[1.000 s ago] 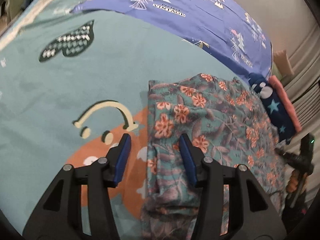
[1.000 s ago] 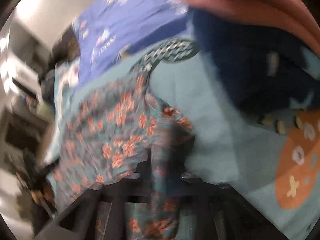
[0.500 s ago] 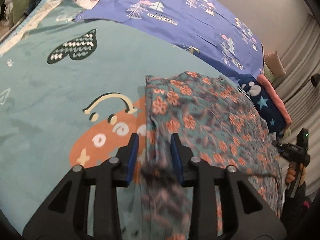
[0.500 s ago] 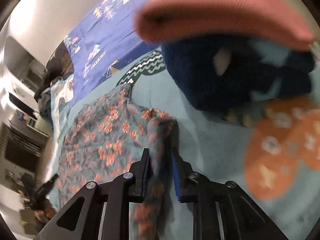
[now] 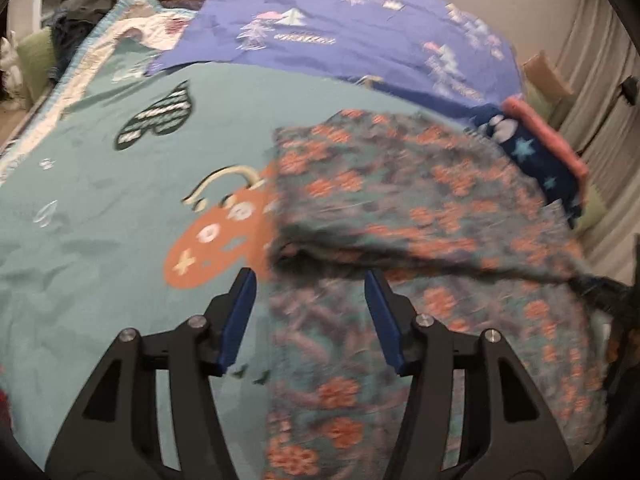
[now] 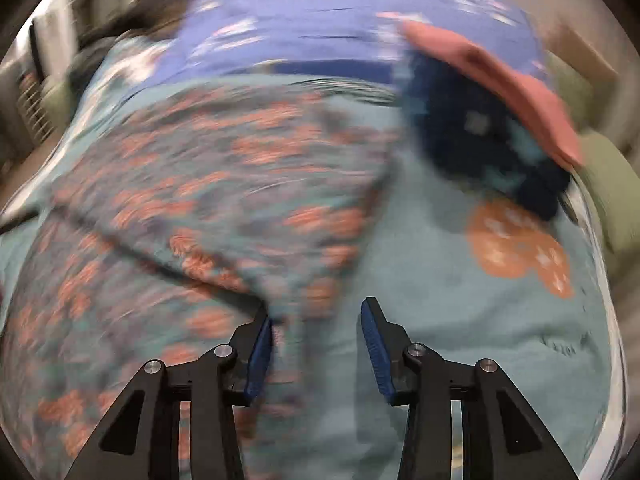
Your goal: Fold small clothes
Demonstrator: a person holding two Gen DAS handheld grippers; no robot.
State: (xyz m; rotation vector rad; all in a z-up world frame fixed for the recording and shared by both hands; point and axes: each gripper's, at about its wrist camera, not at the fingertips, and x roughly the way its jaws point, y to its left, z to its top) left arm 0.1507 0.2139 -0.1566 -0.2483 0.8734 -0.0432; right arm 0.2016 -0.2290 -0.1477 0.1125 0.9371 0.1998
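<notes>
Floral garment [image 5: 400, 200] lies on the teal blanket [image 5: 100, 220], its far part doubled over the near part in a loose fold. The left gripper [image 5: 310, 312] has just been opening; its blue pads stand spread over the garment's near left edge, pinching nothing. The right gripper [image 6: 316, 344] has also just been opening, with the garment's right edge loose beside its left pad. A navy star-print cloth [image 6: 480, 140] under a pink folded piece [image 6: 500, 80] sits near the garment's far right corner, a purple sheet [image 5: 360, 32] beyond.

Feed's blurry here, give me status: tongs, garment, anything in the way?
Left tongs open, right tongs open, both just released. Floral garment folded over on blanket. Navy-and-pink stack lies beside it, apart.
</notes>
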